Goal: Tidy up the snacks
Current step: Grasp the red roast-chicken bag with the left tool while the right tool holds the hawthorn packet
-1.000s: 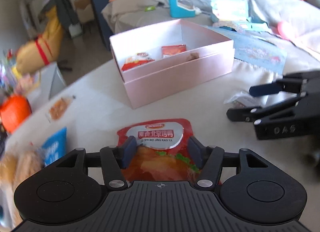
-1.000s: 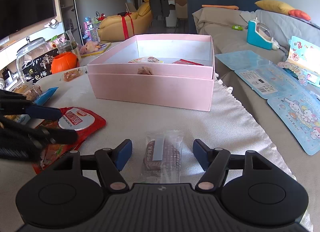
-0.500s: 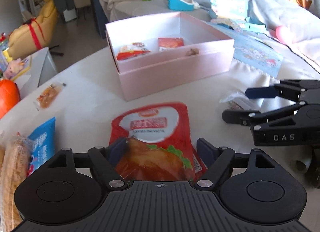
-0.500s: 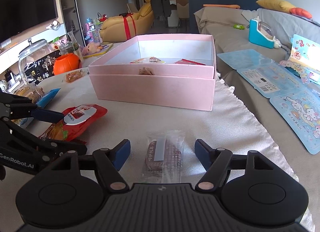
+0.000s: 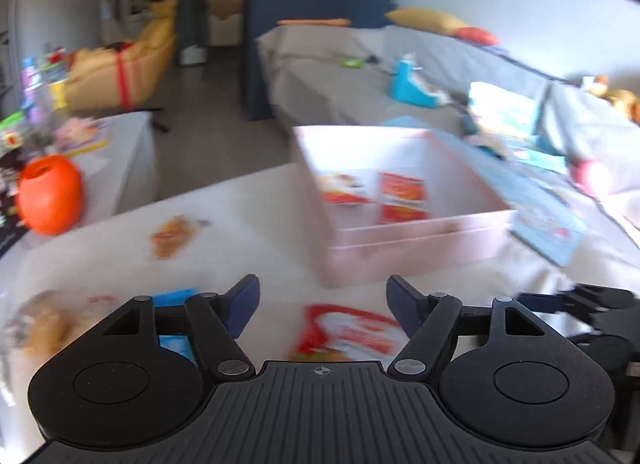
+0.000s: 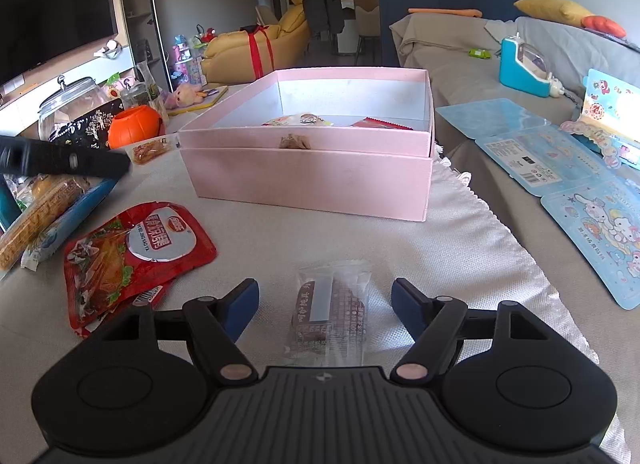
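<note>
My left gripper (image 5: 320, 288) hangs above the table with its jaws closing and nothing between them. The picture from it is blurred. Below it a red pouch (image 5: 348, 328) lies flat on the cloth, also seen in the right wrist view as the red pouch (image 6: 136, 248). My right gripper (image 6: 325, 290) is open and low over the table. A clear-wrapped brown snack (image 6: 330, 312) lies between its fingers, untouched. Beyond stands the open pink box (image 6: 308, 180), holding red packets (image 6: 296, 120). One finger of the left gripper (image 6: 64, 160) shows at the left.
An orange pumpkin pot (image 6: 134, 126), a small orange packet (image 6: 150, 150) and a blue pack with biscuits (image 6: 44, 204) crowd the table's left side. A glass jar (image 6: 68, 104) stands behind. Blue cartoon cards (image 6: 540, 160) lie on the grey sofa to the right.
My left gripper let go of the red pouch, rose and swung away to the left; the pouch now lies flat on the table. The right gripper stayed put, its jaws a little wider.
</note>
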`<action>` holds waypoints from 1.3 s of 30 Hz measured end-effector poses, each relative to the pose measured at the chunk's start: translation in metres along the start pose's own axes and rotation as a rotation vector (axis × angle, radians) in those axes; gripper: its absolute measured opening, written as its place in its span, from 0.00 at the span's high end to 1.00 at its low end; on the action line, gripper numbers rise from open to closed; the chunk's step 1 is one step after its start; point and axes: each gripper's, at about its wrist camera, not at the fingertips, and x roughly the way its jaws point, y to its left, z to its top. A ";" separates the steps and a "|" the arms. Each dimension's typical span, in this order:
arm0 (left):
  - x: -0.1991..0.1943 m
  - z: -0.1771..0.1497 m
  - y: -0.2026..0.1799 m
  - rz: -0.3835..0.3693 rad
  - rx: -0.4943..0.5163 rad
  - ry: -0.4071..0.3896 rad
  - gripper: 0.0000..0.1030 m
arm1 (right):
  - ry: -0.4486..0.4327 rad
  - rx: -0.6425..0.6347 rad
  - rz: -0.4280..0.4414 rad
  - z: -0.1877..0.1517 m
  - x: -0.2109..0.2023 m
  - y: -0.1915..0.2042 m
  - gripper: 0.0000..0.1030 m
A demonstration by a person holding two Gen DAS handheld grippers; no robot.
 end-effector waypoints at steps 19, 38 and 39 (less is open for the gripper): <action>0.060 -0.019 -0.041 -0.101 0.246 0.312 0.06 | 0.002 -0.002 0.007 0.001 0.002 -0.001 0.25; -0.023 -0.048 -0.038 -0.104 0.078 0.119 0.22 | 0.004 -0.003 0.014 0.001 0.001 -0.002 0.23; -0.031 -0.051 -0.035 -0.113 0.052 0.109 0.22 | 0.004 -0.004 0.014 0.001 0.001 -0.001 0.23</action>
